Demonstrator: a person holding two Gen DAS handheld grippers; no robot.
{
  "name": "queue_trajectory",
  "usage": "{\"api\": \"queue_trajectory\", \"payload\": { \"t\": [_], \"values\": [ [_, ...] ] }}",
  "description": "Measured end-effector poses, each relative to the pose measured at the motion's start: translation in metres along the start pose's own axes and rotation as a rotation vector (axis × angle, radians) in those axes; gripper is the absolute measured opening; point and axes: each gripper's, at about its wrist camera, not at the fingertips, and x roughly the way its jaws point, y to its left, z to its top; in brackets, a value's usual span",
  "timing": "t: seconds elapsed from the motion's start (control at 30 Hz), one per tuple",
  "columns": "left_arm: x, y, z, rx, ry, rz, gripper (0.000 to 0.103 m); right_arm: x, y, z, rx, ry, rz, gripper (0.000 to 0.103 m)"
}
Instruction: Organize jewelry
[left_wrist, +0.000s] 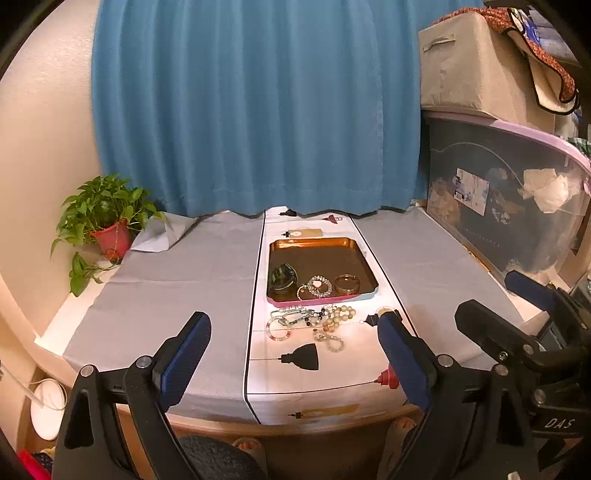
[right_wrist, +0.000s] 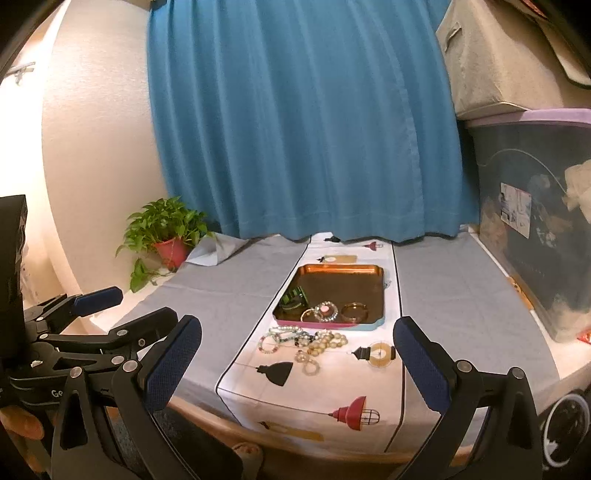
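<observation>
Loose jewelry: bead bracelets (left_wrist: 308, 325) in a tangled heap on the table runner (left_wrist: 295, 373), just in front of the tray's near edge, not in it. Pale big-bead strand (right_wrist: 327, 341) lies on the right of the heap; small clear loop (right_wrist: 311, 365) nearest the cam.
Tray: copper-coloured tray (left_wrist: 314, 243), pink near rim. Holds a dark green piece (left_wrist: 283, 277) at left, beaded bracelet (left_wrist: 319, 286) mid, gold bangle (left_wrist: 347, 283) at right. Far half bare.
Left gripper (left_wrist: 293, 363): jaws wide apart, nothing btwn pads, held above the table's near edge, well short of the heap.
Right gripper (right_wrist: 295, 363): jaws fully spread, empty, same standoff, beside the left one.
Step (my read): partway through. Some pcs sit in the tray, several still outside. Both tools free, so btwn picks.
Next move needs: drop one gripper onto a single strand at the heap's edge, pinch only that one; strands overlap, so a neighbour may drag along.
Surroundings: grey cloth (left_wrist: 177, 280) either side of runner, potted plant (left_wrist: 107, 221) far left, blue curtain (left_wrist: 255, 110) behind, storage bin (left_wrist: 517, 206) right.
</observation>
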Motion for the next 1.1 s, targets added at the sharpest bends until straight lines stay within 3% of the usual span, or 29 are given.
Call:
{"api": "queue_trajectory", "payload": {
  "t": [0.33,0.5,0.57,0.73,0.8,0.83,0.87,0.9,0.97,1.0,1.07,1.1],
  "values": [
    [0.071,0.007,-0.016,0.018,0.033,-0.023,0.091,0.061,-0.011,-0.02,-0.044,0.001,0.033,0.103],
    [0.13,0.017,-0.023,-0.025,0.115,-0.128,0.091,0.123,-0.029,-0.031,-0.017,0.084,0.103,0.103],
    [0.15,0.021,-0.026,-0.036,0.128,-0.154,0.091,0.144,-0.035,-0.033,-0.036,0.116,0.093,0.103],
    [0.209,0.03,-0.036,-0.029,0.143,-0.153,0.09,0.205,-0.056,-0.037,-0.05,0.182,0.063,0.103],
    [0.231,0.04,-0.041,-0.037,0.144,-0.149,0.087,0.227,-0.066,-0.043,-0.041,0.201,0.065,0.102],
    [0.24,0.046,-0.044,-0.052,0.148,-0.147,0.078,0.237,-0.071,-0.048,-0.036,0.201,0.076,0.101],
    [0.25,0.053,-0.049,-0.08,0.148,-0.141,0.061,0.244,-0.075,-0.052,-0.03,0.205,0.081,0.101],
    [0.261,0.061,-0.056,-0.111,0.156,-0.156,0.056,0.254,-0.08,-0.06,-0.018,0.224,0.089,0.096],
    [0.28,0.07,-0.068,-0.137,0.197,-0.195,0.048,0.273,-0.087,-0.073,-0.002,0.274,0.09,0.071],
    [0.288,0.071,-0.071,-0.142,0.224,-0.194,0.045,0.28,-0.089,-0.077,-0.002,0.299,0.083,0.063],
    [0.298,0.071,-0.074,-0.147,0.27,-0.189,0.04,0.303,-0.091,-0.088,-0.004,0.375,0.061,0.038],
    [0.298,0.068,-0.073,-0.13,0.257,-0.182,0.04,0.313,-0.091,-0.092,-0.005,0.408,0.05,0.036]
  ]
}}
